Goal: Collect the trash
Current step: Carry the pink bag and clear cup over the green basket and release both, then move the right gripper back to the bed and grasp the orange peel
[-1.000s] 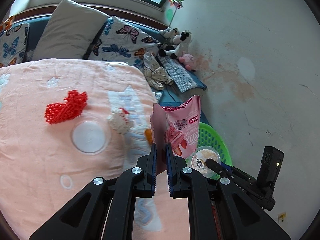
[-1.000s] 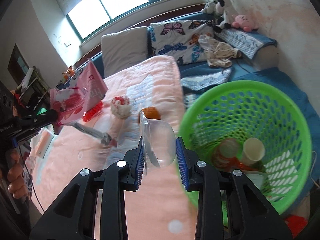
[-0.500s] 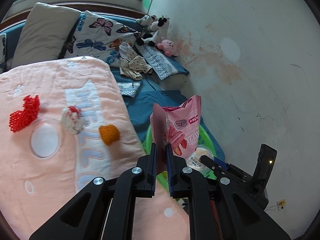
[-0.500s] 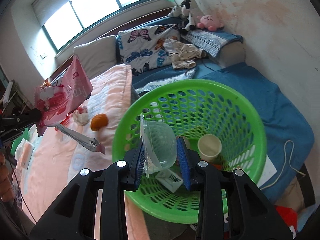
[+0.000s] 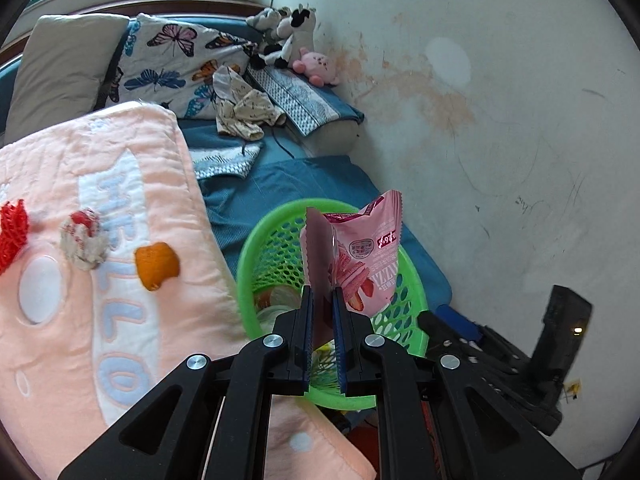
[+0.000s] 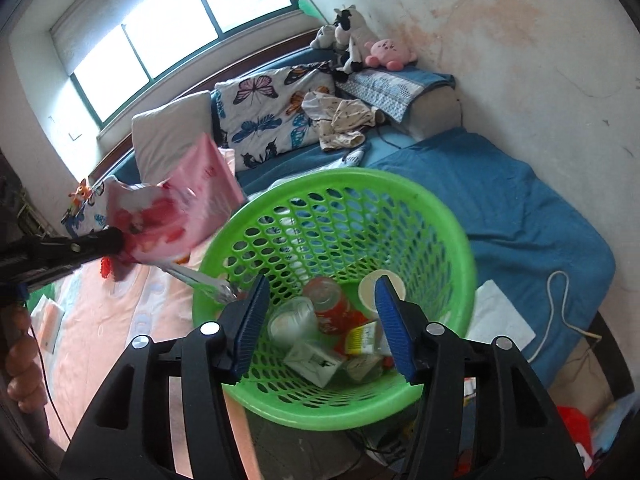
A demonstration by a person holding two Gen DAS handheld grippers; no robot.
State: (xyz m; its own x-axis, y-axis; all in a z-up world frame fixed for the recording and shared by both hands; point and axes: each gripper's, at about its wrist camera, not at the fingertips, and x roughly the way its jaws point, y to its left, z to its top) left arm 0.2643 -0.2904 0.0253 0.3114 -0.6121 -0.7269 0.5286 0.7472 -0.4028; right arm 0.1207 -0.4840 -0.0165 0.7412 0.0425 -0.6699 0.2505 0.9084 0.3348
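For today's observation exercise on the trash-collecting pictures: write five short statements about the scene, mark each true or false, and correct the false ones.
1. The left tongs are shut on the pink snack bag. True.
2. The right tongs grip a clear cup. False: they stand open with nothing gripped, above the basket.
3. The green basket is empty. False: it holds cups and wrappers.
4. An orange peel lies on the pink blanket. True.
5. The basket is blue. False: green.
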